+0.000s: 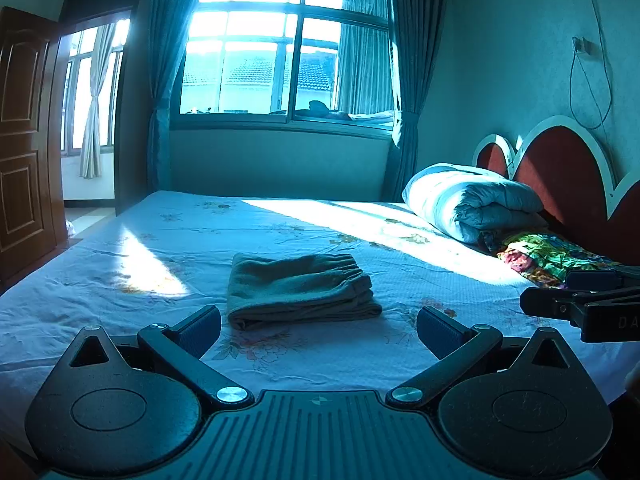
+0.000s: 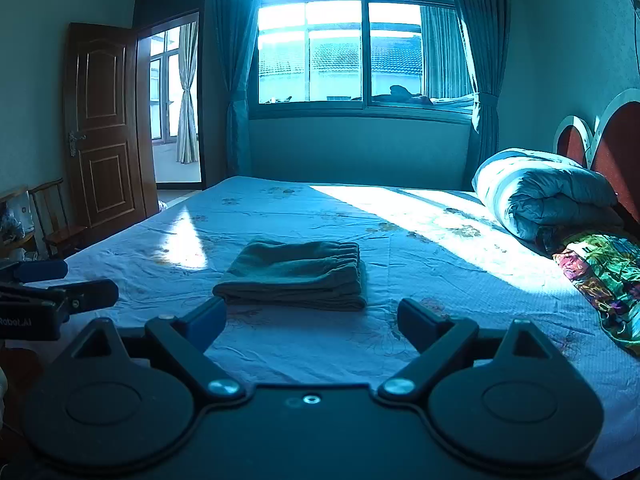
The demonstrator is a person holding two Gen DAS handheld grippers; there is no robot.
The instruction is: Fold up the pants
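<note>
Folded pants [image 1: 300, 290] on bed [image 1: 120, 248] (both tongs spread, empty).

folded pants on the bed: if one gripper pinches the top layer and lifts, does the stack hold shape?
Probably not. The folded pants look like soft knit in loose stacked layers, so a top-layer pinch would likely peel them open. The elastic waistband edge is bunched and thicker, probably a firmer grip. Pushing would likely wrinkle the bedsheet too.
</note>
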